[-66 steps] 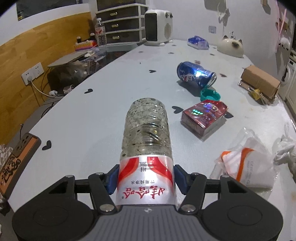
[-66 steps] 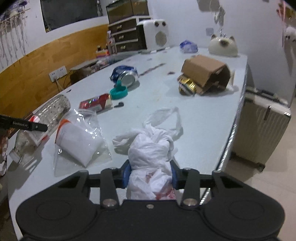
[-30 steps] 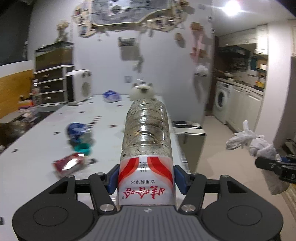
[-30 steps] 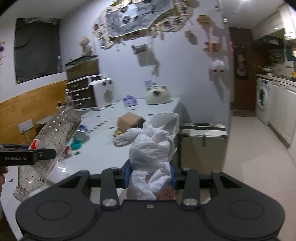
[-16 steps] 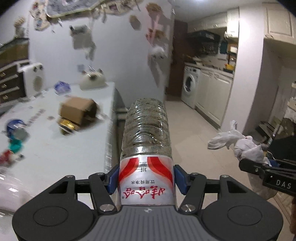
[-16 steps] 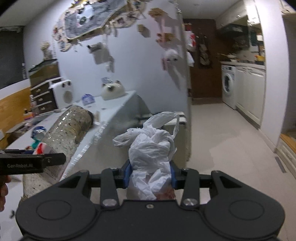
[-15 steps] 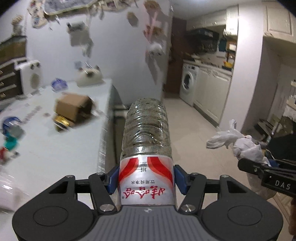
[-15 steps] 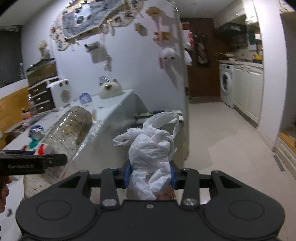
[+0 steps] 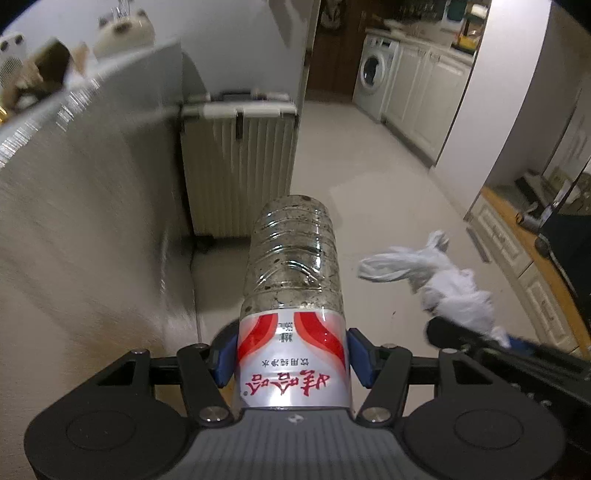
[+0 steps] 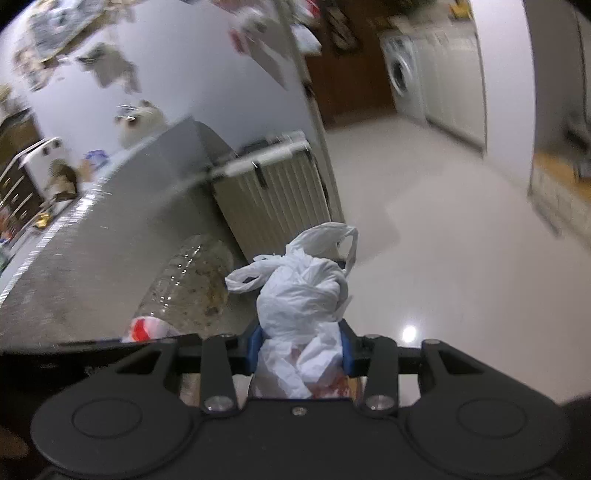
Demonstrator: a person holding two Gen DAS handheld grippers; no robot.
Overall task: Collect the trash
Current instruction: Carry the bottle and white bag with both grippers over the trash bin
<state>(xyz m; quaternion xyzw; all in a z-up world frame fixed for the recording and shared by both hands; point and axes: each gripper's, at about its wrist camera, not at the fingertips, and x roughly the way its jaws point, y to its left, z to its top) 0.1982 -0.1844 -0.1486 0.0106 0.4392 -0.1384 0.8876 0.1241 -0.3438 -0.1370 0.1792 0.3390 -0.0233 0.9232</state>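
Observation:
A dirty clear plastic bottle [image 9: 293, 280] with a red and white label sticks out forward from my left gripper [image 9: 291, 360], whose blue pads are shut on the labelled part. My right gripper [image 10: 298, 350] is shut on a crumpled white plastic bag [image 10: 304, 291]. Both grippers point down over the pale floor beside the table. In the left wrist view the white plastic bag [image 9: 443, 280] and the right gripper hang at the lower right. In the right wrist view the plastic bottle [image 10: 192, 284] and the left gripper's black bar lie at the lower left.
A ribbed beige suitcase [image 9: 240, 162] stands on the floor against the grey table's side [image 9: 85, 206]. A cardboard box [image 9: 51, 70] and a cat figure [image 9: 123, 33] sit on the tabletop. White cabinets and a washing machine [image 9: 373, 79] line the far right.
Both grippers have swung away from the tabletop and dropped lower, tilting down toward the floor by the suitcase. The bottle and the bag stay gripped. The right gripper is nearer the left one.

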